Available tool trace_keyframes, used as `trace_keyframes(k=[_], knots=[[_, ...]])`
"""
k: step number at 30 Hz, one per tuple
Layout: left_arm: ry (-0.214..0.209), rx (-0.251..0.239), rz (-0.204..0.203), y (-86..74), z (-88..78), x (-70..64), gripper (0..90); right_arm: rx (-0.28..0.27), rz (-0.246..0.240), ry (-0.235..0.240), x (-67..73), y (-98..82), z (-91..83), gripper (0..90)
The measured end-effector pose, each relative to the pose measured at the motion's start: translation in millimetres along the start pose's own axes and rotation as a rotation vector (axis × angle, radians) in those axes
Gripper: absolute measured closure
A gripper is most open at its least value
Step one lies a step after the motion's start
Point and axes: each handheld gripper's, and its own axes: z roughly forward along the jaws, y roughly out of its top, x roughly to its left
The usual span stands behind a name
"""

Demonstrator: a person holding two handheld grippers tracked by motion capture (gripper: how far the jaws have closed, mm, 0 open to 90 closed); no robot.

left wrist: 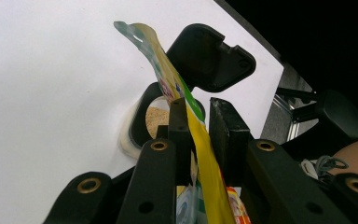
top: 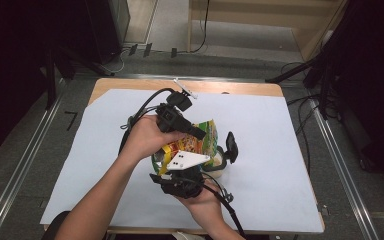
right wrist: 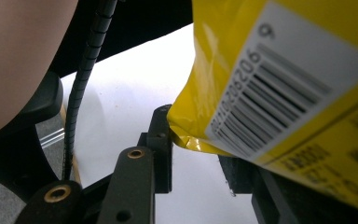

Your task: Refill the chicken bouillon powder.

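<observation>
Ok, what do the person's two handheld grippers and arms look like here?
Both are black two-jaw tools. The left gripper trails a black cable and carries a small white bracket at its far end. The right gripper bears a white three-cornered plate with dark dots and trails a black ribbed cable. Brass-coloured rivets mark the jaw linkages. The forearms are bare, without sleeves.

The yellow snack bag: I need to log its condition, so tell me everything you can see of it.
The yellow snack bag is a glossy printed pouch with a white barcode panel and a hang-hole tab at one end. It is held off the white sheet, above an open container of tan grains. The left tool clamps one end; the right tool grips the other corner.
</observation>
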Motion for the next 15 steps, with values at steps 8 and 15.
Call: trace_keyframes(k=[8, 15], knots=[[-0.001, -0.005, 0.003, -0.2, 0.4, -0.6, 79.2, -0.005, 0.000, -0.004, 0.5, -0.7, 0.8, 69.7], [-0.002, -0.002, 0.005, -0.2, 0.8, -1.2, 79.3, -0.004, 0.003, -0.002, 1.1, -1.3, 1.2, 69.8]])
